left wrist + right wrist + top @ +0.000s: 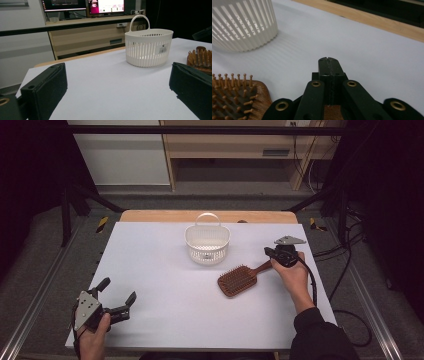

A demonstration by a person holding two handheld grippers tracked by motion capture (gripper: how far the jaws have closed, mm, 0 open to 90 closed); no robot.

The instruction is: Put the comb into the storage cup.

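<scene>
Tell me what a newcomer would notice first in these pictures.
Probably the white slatted basket, upright near the table's far middle, and the wooden hairbrush lying bristles-up just in front of it to the right. The right gripper is clamped on the brush's handle, while the left gripper sits open at the near left corner.

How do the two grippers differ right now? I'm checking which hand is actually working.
The left gripper has its jaws spread wide with nothing between them; the right gripper has its jaws pressed together over the wooden hairbrush handle. The left gripper sits at the near left corner of the table, away from the hairbrush and the white basket; the right one is beside the basket. Both are black and hand-held.
</scene>
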